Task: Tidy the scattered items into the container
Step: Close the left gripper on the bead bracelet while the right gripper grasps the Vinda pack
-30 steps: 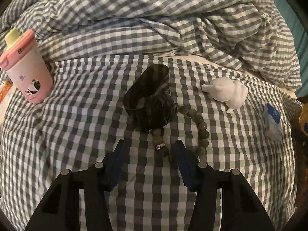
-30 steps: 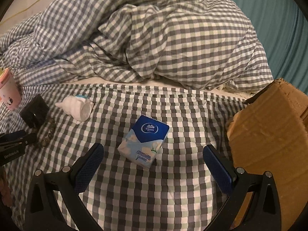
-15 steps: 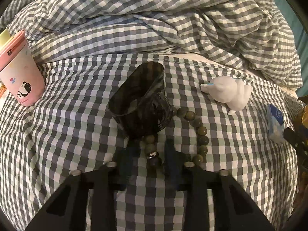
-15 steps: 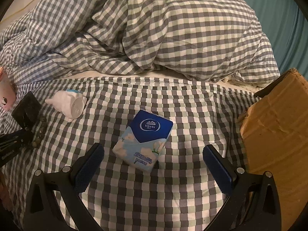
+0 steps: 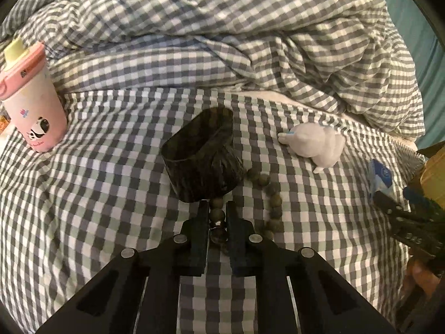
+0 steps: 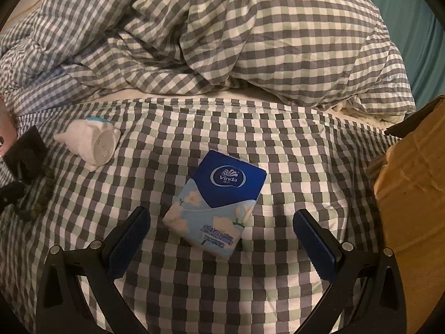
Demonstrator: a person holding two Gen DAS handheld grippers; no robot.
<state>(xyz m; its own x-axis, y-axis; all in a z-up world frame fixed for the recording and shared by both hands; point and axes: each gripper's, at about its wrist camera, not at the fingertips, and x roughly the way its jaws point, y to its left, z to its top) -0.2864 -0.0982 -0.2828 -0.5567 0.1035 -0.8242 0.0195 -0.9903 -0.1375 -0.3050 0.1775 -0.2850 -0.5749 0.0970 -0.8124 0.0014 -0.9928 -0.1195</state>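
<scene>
My left gripper (image 5: 217,213) is shut on a green bead bracelet (image 5: 274,198) that lies on the checked bedsheet, its beads pinched between the fingers. A dark glossy box (image 5: 202,159) lies just beyond the fingertips. A white figurine (image 5: 317,142) lies to its right. My right gripper (image 6: 221,224) is open, its fingers on either side of a blue Vinda tissue pack (image 6: 216,199) on the sheet. The cardboard box (image 6: 414,183) stands at the right edge.
A pink panda cup (image 5: 30,105) stands at the far left. A crumpled checked duvet (image 5: 236,36) is heaped along the back. The figurine (image 6: 90,144) and dark box (image 6: 26,153) also show left in the right wrist view.
My left gripper has moved forward and closed from open onto the bracelet beads. My right gripper has come closer to the tissue pack and stayed open.
</scene>
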